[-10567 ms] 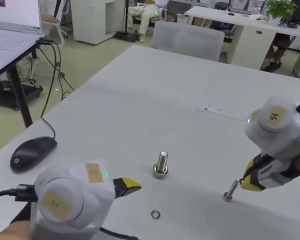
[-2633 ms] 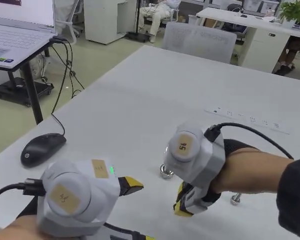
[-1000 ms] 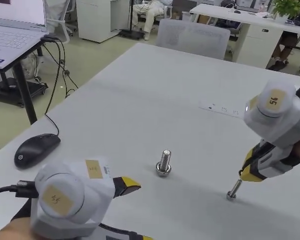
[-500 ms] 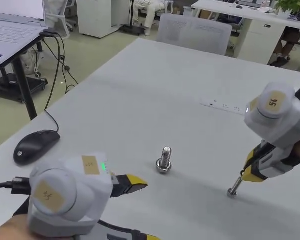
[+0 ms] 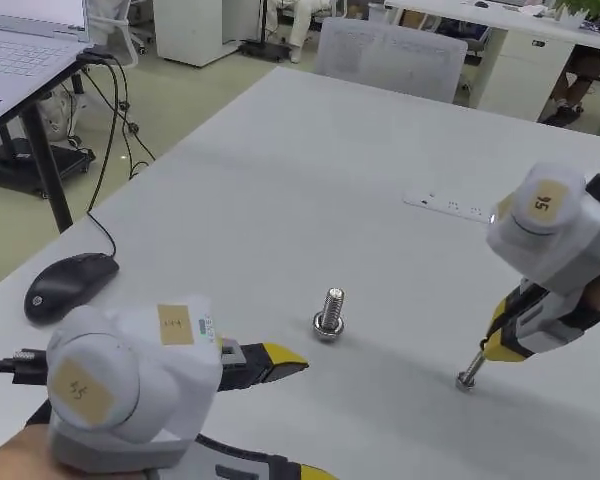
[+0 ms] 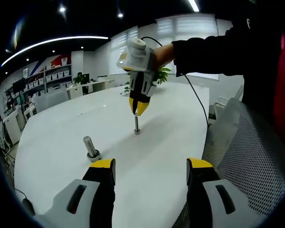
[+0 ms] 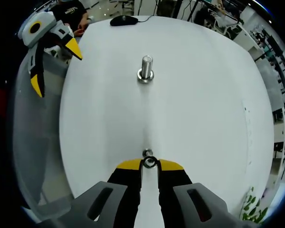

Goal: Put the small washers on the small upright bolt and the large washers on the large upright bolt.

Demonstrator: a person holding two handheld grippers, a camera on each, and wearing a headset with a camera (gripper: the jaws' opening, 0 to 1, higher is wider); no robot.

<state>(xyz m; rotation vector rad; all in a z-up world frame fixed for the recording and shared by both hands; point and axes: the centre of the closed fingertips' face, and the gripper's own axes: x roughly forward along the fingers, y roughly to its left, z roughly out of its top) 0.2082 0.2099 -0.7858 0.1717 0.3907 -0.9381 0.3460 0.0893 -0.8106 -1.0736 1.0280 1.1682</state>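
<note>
- The white table [image 5: 330,180] lies under both grippers. The loose ring that lay on it just ahead of the left gripper some seconds ago is gone.
- The left gripper [image 6: 152,165] hovers low, its jaws spread wide with nothing between them.
- The right gripper [image 5: 497,345] dipped to that ring's spot and has come back. It now points tip-down with its jaws drawn narrow, pinching the ring.
- The large bolt [image 5: 329,313] stands upright ahead of the left gripper and well apart from the right one. A seated washer [image 5: 327,333] is round its foot, as before.
- The small bolt [image 5: 469,373] sits right under the right gripper's tips and leans a little in the head view.
- The small washer [image 7: 149,163] is plain in the right gripper view, between the jaw tips and just over the bolt's end. In the head view the tips are too small to tell what they hold. This looks like the last loose piece, and what remains is lowering it onto the thread.
</note>
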